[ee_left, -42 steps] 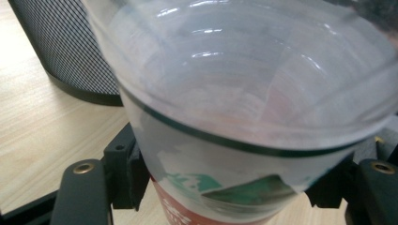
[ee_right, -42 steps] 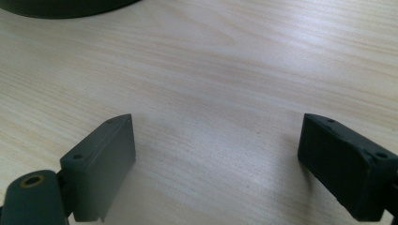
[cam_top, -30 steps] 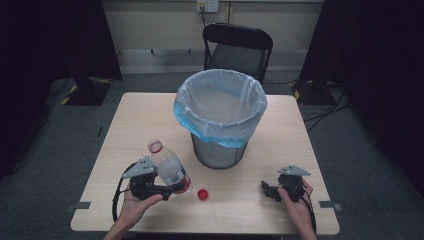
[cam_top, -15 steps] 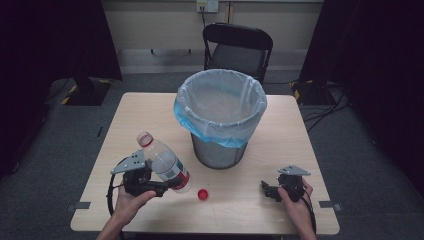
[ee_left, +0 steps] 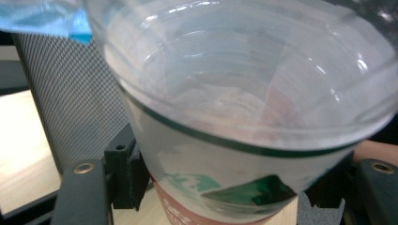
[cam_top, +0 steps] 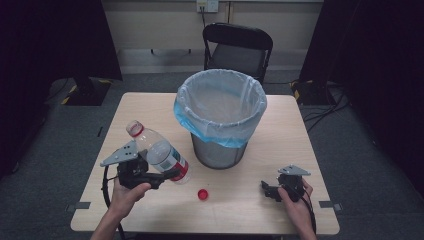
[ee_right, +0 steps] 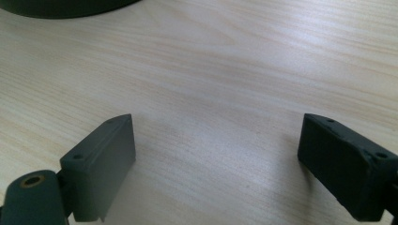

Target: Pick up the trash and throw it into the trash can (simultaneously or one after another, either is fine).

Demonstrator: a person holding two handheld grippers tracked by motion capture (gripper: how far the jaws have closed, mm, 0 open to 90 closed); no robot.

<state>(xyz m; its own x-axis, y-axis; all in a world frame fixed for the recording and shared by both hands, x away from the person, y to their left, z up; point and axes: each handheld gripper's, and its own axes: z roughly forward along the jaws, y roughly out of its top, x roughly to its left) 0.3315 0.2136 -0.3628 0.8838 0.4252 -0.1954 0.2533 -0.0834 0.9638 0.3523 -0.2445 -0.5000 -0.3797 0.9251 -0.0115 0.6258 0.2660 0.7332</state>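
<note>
On the pale wood worktop (cam_top: 150, 107), amid grey floor and dark curtains, stands a lined bin (cam_top: 220, 117). Left tool (cam_top: 165, 176) grips a clear, uncapped, red-labelled bottle (cam_top: 157, 152) tilted above the worktop; right tool (cam_top: 267, 191) rests wide, empty.

In the left gripper view the bottle (ee_left: 244, 112) runs off the top edge, its label print too blurred to read.

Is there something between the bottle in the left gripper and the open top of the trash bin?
Nothing visible blocks it. The plastic bottle, clamped in the left gripper, hangs left of the trash bin; the red cap lies on the table, aside.
</note>
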